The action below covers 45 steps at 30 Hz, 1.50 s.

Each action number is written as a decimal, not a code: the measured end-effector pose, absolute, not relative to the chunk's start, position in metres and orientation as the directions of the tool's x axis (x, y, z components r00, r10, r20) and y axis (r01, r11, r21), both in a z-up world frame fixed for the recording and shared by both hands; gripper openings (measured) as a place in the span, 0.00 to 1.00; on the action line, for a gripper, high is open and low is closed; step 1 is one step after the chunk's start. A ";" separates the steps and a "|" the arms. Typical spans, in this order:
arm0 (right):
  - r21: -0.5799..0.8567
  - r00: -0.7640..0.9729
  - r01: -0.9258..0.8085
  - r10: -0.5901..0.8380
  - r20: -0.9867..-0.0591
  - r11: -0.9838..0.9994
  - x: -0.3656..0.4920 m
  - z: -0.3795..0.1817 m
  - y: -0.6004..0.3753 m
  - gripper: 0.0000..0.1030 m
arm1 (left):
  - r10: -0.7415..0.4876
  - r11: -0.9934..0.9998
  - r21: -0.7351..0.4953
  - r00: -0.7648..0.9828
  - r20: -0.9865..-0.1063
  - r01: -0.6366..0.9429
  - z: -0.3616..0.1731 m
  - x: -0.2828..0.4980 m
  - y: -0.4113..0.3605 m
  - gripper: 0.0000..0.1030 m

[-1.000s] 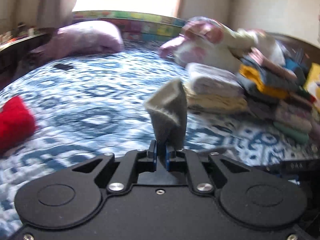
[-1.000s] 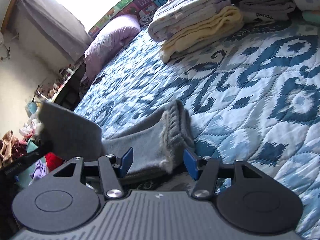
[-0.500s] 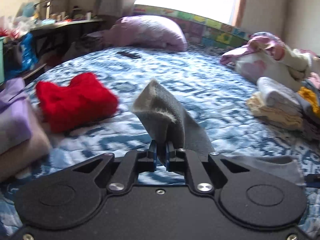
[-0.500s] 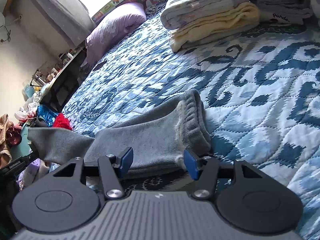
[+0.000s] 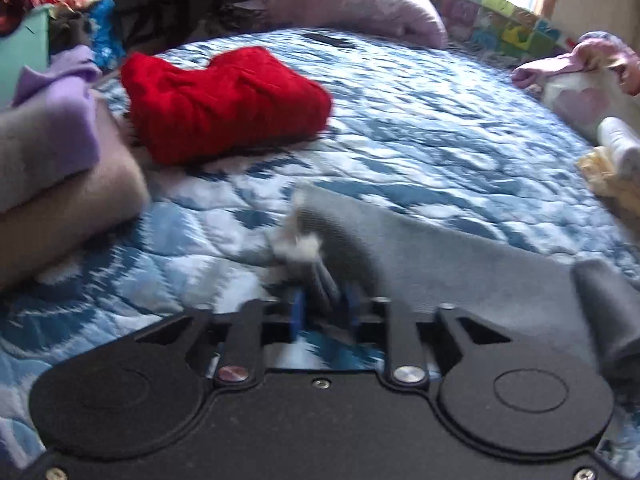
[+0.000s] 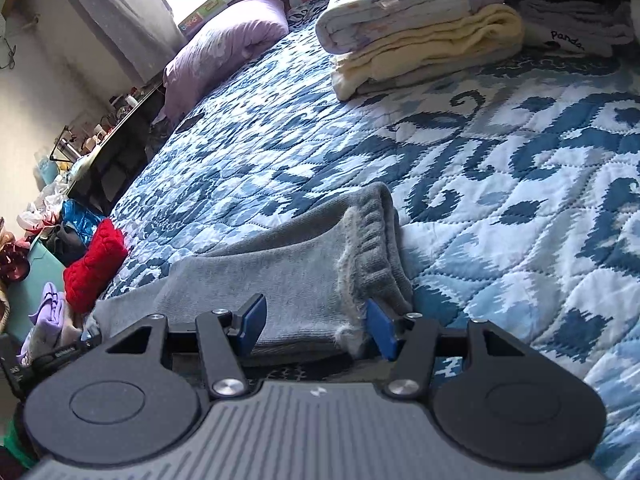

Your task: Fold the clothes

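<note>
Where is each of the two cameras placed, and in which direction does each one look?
Left wrist: sits on the left gripper, low over the quilt, facing the red knit and the lilac pillow; its fingers flank the grey garment.
Right wrist: sits on the right gripper, facing the folded stack; open fingers flank the garment's ribbed cuff.
Shared: grey garment, red knit, lilac pillow, quilt.

Grey garment [image 6: 296,276], blue-and-white patterned quilt [image 6: 500,184], red knit [image 5: 224,100].
</note>
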State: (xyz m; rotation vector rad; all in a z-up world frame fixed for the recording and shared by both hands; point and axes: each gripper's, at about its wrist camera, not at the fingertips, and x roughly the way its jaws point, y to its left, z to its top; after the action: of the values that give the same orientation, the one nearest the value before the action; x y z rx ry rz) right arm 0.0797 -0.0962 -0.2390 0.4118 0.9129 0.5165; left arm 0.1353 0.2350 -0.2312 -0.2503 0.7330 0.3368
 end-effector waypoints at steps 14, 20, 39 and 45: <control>0.608 0.535 -0.214 0.613 -0.582 0.764 0.079 -0.230 -0.122 0.56 | -0.048 0.998 -0.057 0.816 -0.576 0.018 -0.168 0.110 0.111 0.54; 0.653 0.532 -0.189 0.635 -0.560 0.733 0.077 -0.231 -0.131 0.56 | -0.208 0.922 0.155 0.792 -0.573 0.354 -0.172 0.100 -0.007 0.55; 0.613 0.458 -0.204 0.627 -0.629 0.764 0.092 -0.232 -0.142 0.60 | -0.266 0.806 0.203 0.648 -0.714 0.556 -0.210 0.142 -0.120 0.18; 0.605 0.465 -0.215 0.625 -0.627 0.767 0.084 -0.224 -0.145 0.63 | -0.297 0.876 0.093 0.681 -0.670 0.473 -0.187 0.141 -0.095 0.06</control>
State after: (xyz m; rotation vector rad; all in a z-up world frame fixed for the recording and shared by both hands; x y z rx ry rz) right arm 0.0845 -0.1453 -0.2243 0.4840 0.9571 0.5412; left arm 0.1406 -0.0951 -0.1867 0.2685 0.6990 -0.4375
